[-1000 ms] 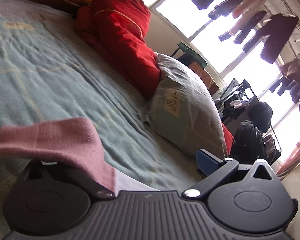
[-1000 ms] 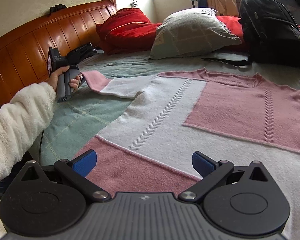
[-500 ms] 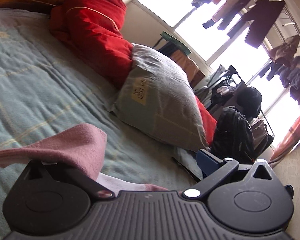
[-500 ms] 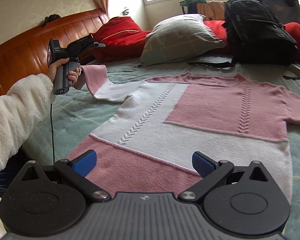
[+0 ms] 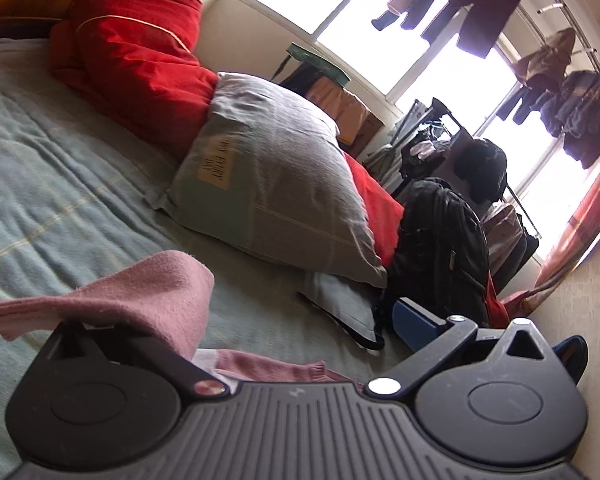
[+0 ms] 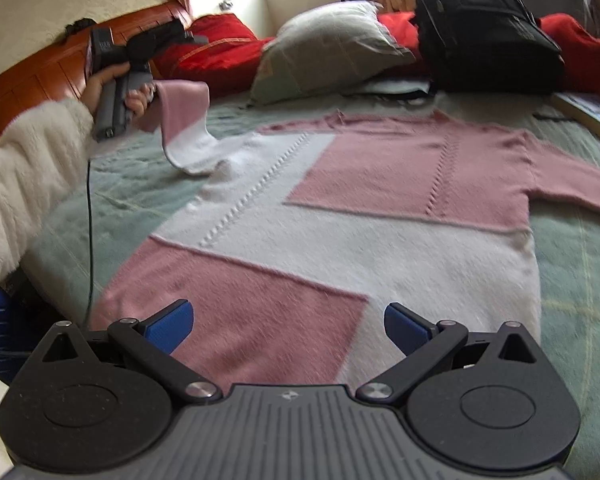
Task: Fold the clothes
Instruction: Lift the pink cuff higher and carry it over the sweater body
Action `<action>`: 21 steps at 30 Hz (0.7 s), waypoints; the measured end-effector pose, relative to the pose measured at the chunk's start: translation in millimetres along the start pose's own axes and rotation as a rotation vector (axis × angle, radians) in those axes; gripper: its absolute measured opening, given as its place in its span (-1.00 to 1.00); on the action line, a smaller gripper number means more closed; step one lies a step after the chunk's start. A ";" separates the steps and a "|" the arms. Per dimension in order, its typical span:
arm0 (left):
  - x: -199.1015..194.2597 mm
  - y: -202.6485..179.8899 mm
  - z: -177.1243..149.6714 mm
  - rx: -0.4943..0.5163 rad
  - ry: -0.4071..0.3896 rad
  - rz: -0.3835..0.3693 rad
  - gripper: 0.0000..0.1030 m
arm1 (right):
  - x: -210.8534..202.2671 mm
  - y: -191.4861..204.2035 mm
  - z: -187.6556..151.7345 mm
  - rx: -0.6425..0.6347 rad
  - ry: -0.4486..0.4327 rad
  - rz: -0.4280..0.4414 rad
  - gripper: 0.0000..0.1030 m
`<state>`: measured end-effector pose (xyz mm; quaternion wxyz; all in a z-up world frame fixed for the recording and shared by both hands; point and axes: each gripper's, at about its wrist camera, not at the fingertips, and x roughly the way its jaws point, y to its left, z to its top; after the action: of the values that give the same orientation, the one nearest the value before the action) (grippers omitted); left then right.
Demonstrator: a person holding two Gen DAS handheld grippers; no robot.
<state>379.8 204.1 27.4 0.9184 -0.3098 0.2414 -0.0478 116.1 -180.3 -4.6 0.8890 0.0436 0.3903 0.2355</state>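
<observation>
Sweater point(image 6: 380, 216) flat on bed point(image 6: 572, 280); my left tongs point(image 6: 168, 36) hold sleeve point(image 6: 180, 112) up at 10 o'clock to fold in; right tongs point(image 6: 286, 324) open, empty.

the sweater point(image 6: 380, 240) is a soft, fuzzy knit in pink and white, matt, with raised cable ribs; its lifted sleeve point(image 5: 148, 292) shows a felted nap. the bedspread point(image 6: 580, 272) is matt green quilted cloth with stitched lines. the headboard point(image 6: 52, 68) at the bed's head edge is glossy varnished wood. the right gripper point(image 6: 286, 322) has matt black ribbed plastic, shiny metal pivot pins and smooth blue finger pads point(image 6: 168, 326). the person's sleeve point(image 6: 24, 168) is fluffy cream fleece. the backpack point(image 6: 484, 32) is black woven cloth with a slight sheen.
</observation>
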 end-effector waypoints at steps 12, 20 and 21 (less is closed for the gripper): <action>26.7 -55.2 -17.6 0.043 0.047 -0.004 0.99 | -8.5 -18.0 -16.9 0.009 0.037 -0.011 1.00; 42.3 -91.3 -25.4 0.076 0.068 -0.004 0.99 | -11.0 -30.8 -22.8 0.031 0.035 -0.004 1.00; 43.8 -94.7 -26.3 0.076 0.071 -0.006 0.99 | -11.0 -32.3 -23.6 0.034 0.035 -0.004 1.00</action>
<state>411.7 103.3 47.2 0.9201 -0.2735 0.2711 -0.0706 105.2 -216.3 -21.9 0.8816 0.0537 0.4101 0.2276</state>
